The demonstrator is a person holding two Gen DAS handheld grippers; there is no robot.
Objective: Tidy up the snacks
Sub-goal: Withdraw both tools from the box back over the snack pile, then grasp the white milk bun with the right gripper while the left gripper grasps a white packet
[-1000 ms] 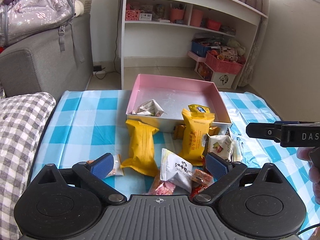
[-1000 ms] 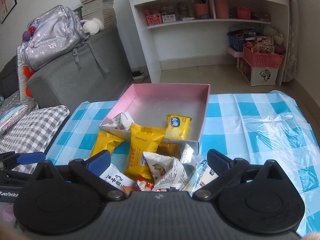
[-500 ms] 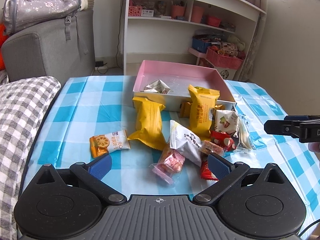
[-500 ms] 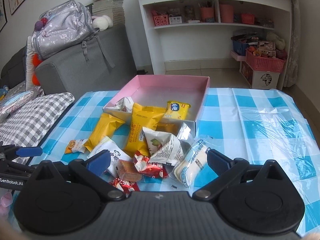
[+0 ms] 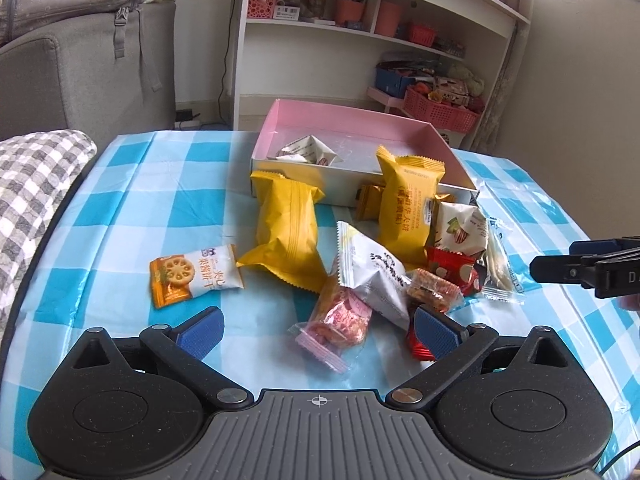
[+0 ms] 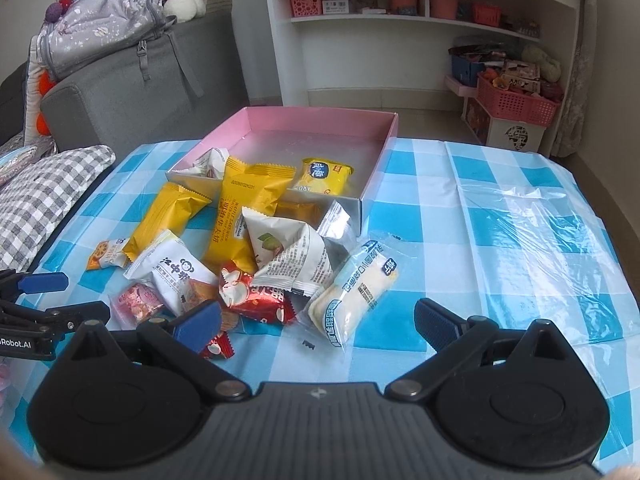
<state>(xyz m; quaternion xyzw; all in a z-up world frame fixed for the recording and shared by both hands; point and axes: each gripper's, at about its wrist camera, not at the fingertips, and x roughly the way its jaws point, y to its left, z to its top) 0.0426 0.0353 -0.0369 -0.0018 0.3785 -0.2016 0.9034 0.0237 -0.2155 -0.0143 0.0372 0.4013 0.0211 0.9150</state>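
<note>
A pile of wrapped snacks lies on a blue-and-white checked tablecloth (image 5: 132,208), in front of a shallow pink box (image 5: 344,120) that sits at the far side of the table. Inside the box a white folded packet (image 5: 306,150) rests near its left corner, and from the right wrist view a small yellow packet (image 6: 322,176) lies against its near wall. A tall yellow pack (image 5: 410,210) leans on the box's near wall from outside, and a second yellow pack (image 5: 286,232) lies flat just to its left. Nearer in the pile are a white triangular pouch (image 5: 370,276), a pink clear-wrapped sweet (image 5: 340,322), a red foil packet (image 5: 454,270) and a white nut pouch (image 5: 460,230). An orange-and-white biscuit packet (image 5: 194,276) lies apart to the left of the heap. A long white-and-blue roll (image 6: 354,288) lies at the right edge of the pile. The left gripper (image 5: 318,328) hovers low over the near side of the table with its blue pads spread wide and nothing between them; the pink sweet lies just ahead of the gap. The right gripper (image 6: 318,320) is likewise spread wide and empty, with the roll and red foil packet just ahead of it.
</note>
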